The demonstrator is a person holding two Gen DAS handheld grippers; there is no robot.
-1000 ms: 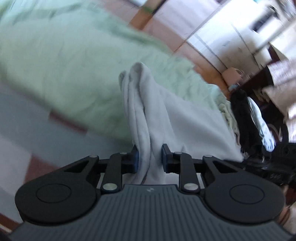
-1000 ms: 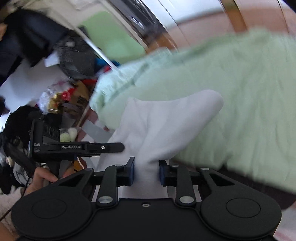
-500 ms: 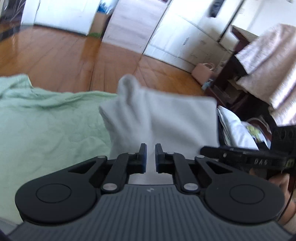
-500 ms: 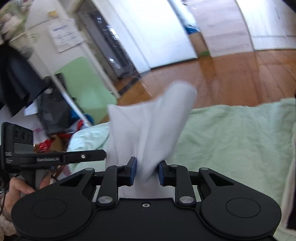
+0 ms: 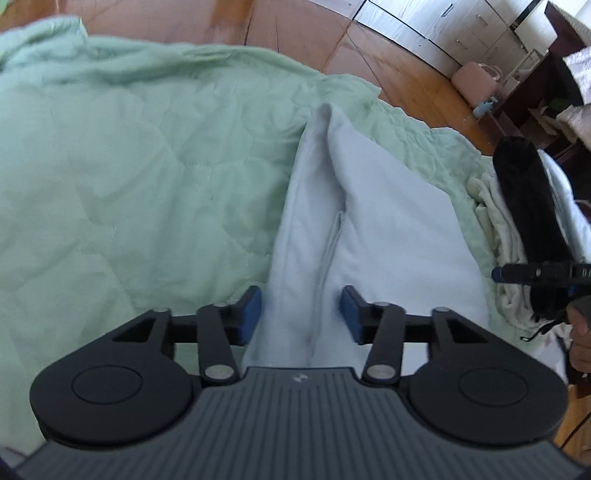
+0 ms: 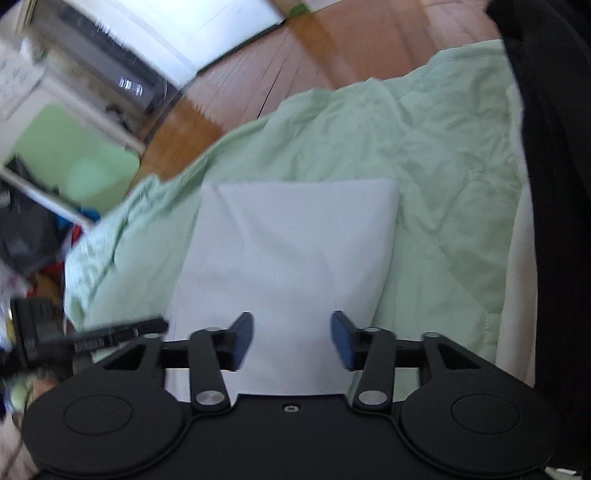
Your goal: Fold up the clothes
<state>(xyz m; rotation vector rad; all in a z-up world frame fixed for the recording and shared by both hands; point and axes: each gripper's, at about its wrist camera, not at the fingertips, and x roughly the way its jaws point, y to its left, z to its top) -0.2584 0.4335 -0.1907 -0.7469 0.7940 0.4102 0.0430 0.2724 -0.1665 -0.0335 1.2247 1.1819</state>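
Observation:
A folded white garment (image 5: 373, 229) lies on a pale green quilt (image 5: 129, 166). My left gripper (image 5: 301, 314) is open, its blue pads either side of the garment's near left edge, where a raised fold runs away from me. In the right wrist view the garment (image 6: 291, 258) lies flat as a neat rectangle on the quilt (image 6: 436, 155). My right gripper (image 6: 291, 341) is open over its near edge, pads apart and holding nothing.
A black garment (image 5: 528, 206) and cream cloth (image 5: 495, 221) lie at the quilt's right side. The black garment (image 6: 554, 147) fills the right of the right wrist view. Wooden floor (image 5: 295, 29), cabinets and clutter (image 6: 33, 236) lie beyond the bed.
Both grippers were shut on the white garment and held it in the air. They have lowered it onto the quilt and opened; the garment now lies flat.

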